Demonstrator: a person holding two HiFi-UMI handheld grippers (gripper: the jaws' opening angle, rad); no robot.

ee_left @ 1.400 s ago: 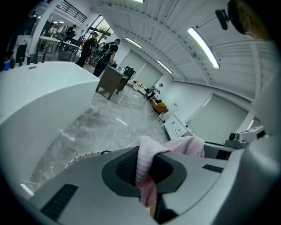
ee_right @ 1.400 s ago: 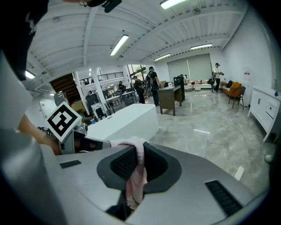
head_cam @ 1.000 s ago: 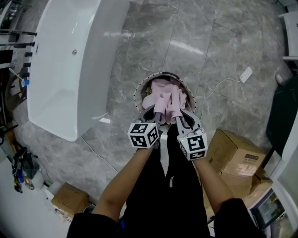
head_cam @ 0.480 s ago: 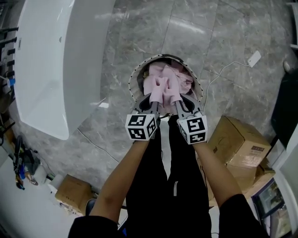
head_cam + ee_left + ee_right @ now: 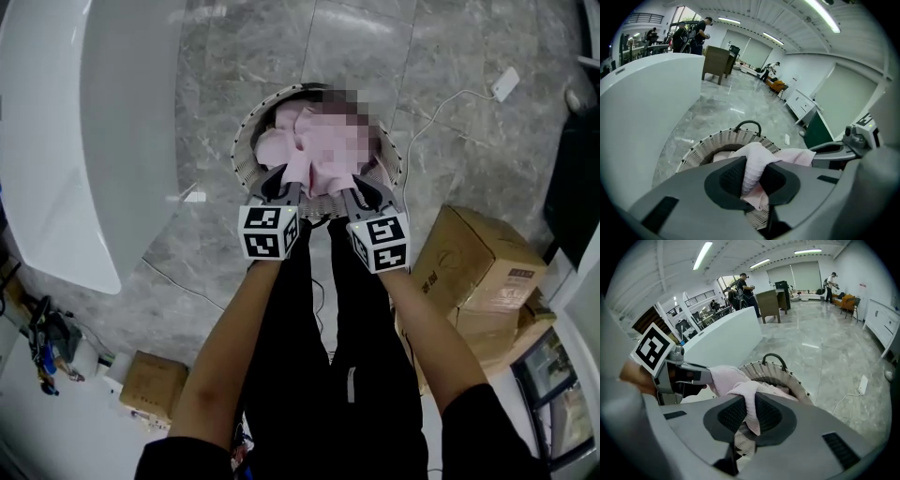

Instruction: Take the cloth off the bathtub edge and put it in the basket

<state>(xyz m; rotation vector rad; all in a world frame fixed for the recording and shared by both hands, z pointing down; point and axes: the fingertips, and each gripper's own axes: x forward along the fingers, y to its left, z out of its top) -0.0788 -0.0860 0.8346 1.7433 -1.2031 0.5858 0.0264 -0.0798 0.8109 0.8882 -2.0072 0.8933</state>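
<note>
Cloth [image 5: 284, 150] is pretty much at the basket [image 5: 242, 155] now. Compared with a second back, both grippers sit a lot lower and the pink bundle hangs inside the rim instead of above it, piled on the other pink stuff already in there. From the head view the basket is at 12 o'clock from the hands, and the bathtub [image 5: 56, 141] is off at 9 to 10 o'clock, well apart, so the pickup side is clearly done.

The left gripper [image 5: 284, 183] has a thick fold of the cloth squeezed between its pads. Its jaws have just been opening a touch, but the gap is narrow and the fold fills it, so I'd call that a grip and not a release yet. The right gripper [image 5: 361, 192] is nearly closed too, with a thinner fold clamped in it. The two sit just beside each other at the near edge of the basket, at about 6 o'clock on the rim, pointing steeply down.

My read is that the lowering is about finished and the letting-go is only starting on the left. What's left is opening both wide and pulling up clean. The one risk I see is the fabric snagging on a pad and getting dragged back out over the rim.
</note>
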